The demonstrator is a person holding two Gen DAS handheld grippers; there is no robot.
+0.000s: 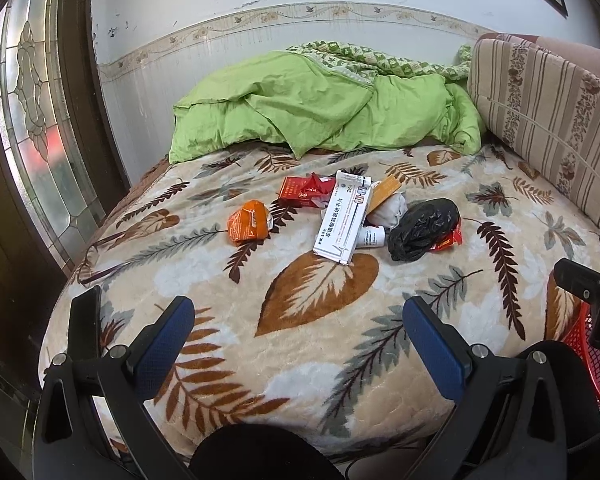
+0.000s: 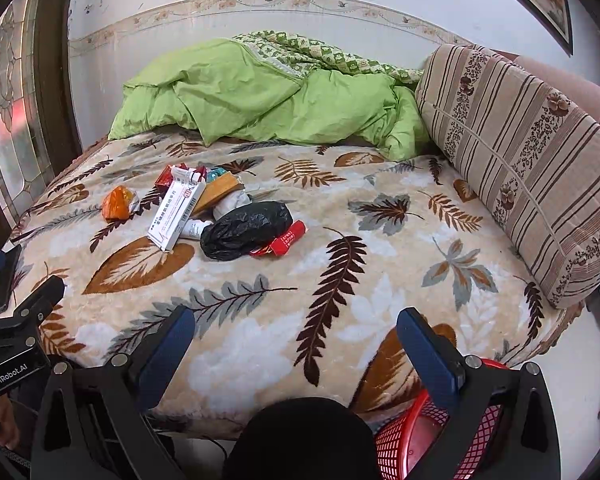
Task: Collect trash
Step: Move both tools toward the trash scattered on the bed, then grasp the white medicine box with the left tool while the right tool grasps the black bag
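Trash lies in a pile on the leaf-patterned blanket (image 1: 324,320): a white medicine box (image 1: 342,218) (image 2: 177,213), a crumpled orange wrapper (image 1: 247,221) (image 2: 117,203), a red carton (image 1: 300,192), a black plastic bag (image 1: 424,232) (image 2: 246,229), a small red pack (image 2: 285,240) and white crumpled paper (image 1: 392,208). My left gripper (image 1: 298,320) is open over the bed's near edge, short of the pile. My right gripper (image 2: 296,334) is open too, near the bed's front edge, with a red mesh basket (image 2: 416,436) (image 1: 596,364) below it. Both hold nothing.
A green quilt (image 1: 320,104) (image 2: 268,96) is bunched at the far end against the wall. A striped bolster cushion (image 1: 548,120) (image 2: 532,160) lines the right side. A glass-panelled door (image 1: 32,120) stands at the left. The left gripper's body (image 2: 16,320) shows in the right wrist view.
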